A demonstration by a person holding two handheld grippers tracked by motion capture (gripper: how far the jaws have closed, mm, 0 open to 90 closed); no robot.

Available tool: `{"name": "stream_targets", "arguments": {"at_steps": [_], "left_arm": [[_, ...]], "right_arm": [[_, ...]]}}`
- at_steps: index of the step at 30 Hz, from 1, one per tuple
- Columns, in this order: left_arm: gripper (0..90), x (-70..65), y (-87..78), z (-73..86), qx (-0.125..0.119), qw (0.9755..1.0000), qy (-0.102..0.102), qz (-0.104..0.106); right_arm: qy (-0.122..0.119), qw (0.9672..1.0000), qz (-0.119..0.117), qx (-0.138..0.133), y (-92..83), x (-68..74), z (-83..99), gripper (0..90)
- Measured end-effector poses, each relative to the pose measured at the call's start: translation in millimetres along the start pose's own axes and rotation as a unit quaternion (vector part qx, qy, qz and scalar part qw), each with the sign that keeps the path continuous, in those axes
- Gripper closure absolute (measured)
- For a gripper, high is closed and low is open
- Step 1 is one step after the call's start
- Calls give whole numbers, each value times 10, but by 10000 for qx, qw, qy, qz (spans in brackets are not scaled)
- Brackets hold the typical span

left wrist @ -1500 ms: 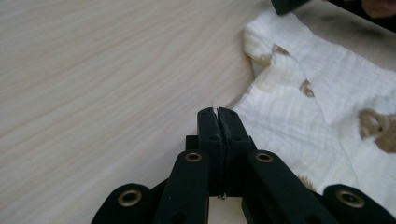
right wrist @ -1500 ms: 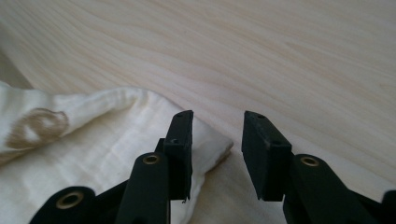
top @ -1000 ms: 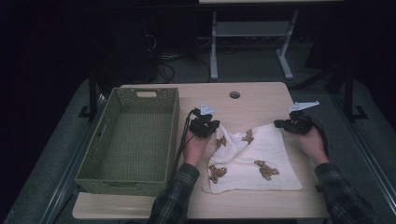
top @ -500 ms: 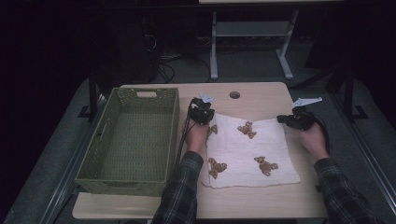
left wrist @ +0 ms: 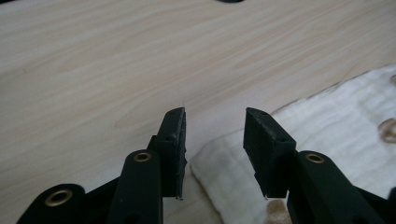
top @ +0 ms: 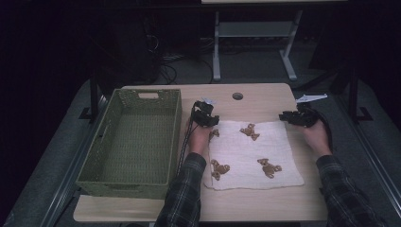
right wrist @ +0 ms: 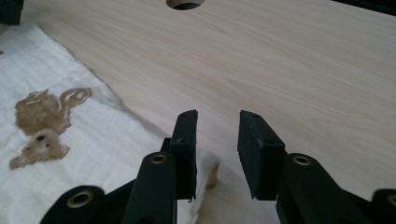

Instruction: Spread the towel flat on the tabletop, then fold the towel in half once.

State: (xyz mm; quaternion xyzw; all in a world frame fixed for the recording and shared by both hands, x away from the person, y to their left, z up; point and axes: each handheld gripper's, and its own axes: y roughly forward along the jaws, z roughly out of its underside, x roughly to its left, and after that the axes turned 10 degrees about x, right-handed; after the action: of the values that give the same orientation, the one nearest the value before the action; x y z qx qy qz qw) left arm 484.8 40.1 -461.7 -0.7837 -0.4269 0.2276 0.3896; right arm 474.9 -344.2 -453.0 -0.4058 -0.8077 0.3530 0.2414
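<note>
Now the basket sits at nine o'clock on the desk. The left hand-held gripper has just opened over the cloth's eleven o'clock corner. The right hand-held gripper has just opened at one o'clock, holding nothing.

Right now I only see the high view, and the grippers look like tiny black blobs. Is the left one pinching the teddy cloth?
Observer: No. The left gripper has just been opening. Its jaws stand apart, and a corner of the cloth lies on the table under the gap, unpinched.
Operator: And the right one?
Observer: The right gripper has just been opening too. Nothing is pressed between its jaws, and another corner of the cloth lies beneath them.
Operator: Is that corner flat?
Observer: Not quite. In the right gripper view it looks thick and slightly curled.
</note>
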Motion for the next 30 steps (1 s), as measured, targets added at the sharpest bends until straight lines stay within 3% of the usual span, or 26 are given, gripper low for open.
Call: {"name": "stream_targets", "arguments": {"at_steps": [4, 8, 16, 22, 26, 30], "left_arm": [[562, 15, 55, 41, 91, 9999, -51, 55], [555, 15, 76, 81, 71, 9999, -72, 73], [550, -14, 64, 98, 94, 10000, 30, 7], [552, -13, 66, 98, 88, 9999, 58, -9], [562, -13, 65, 96, 90, 9999, 59, -20], [766, -4, 54, 97, 103, 9998, 58, 173]], "right_arm": [[49, 9999, -90, 123, 73, 19, -32, 658], [-148, 9991, -53, 391, 146, 49, 0, 647], [-392, 9971, -101, 651, 174, 134, 83, 642], [-431, 9963, -306, 678, 174, 138, 98, 796], [-521, 9959, -306, 669, 165, 142, 94, 832], [-480, 9978, -283, 368, 72, 121, 80, 846]]}}
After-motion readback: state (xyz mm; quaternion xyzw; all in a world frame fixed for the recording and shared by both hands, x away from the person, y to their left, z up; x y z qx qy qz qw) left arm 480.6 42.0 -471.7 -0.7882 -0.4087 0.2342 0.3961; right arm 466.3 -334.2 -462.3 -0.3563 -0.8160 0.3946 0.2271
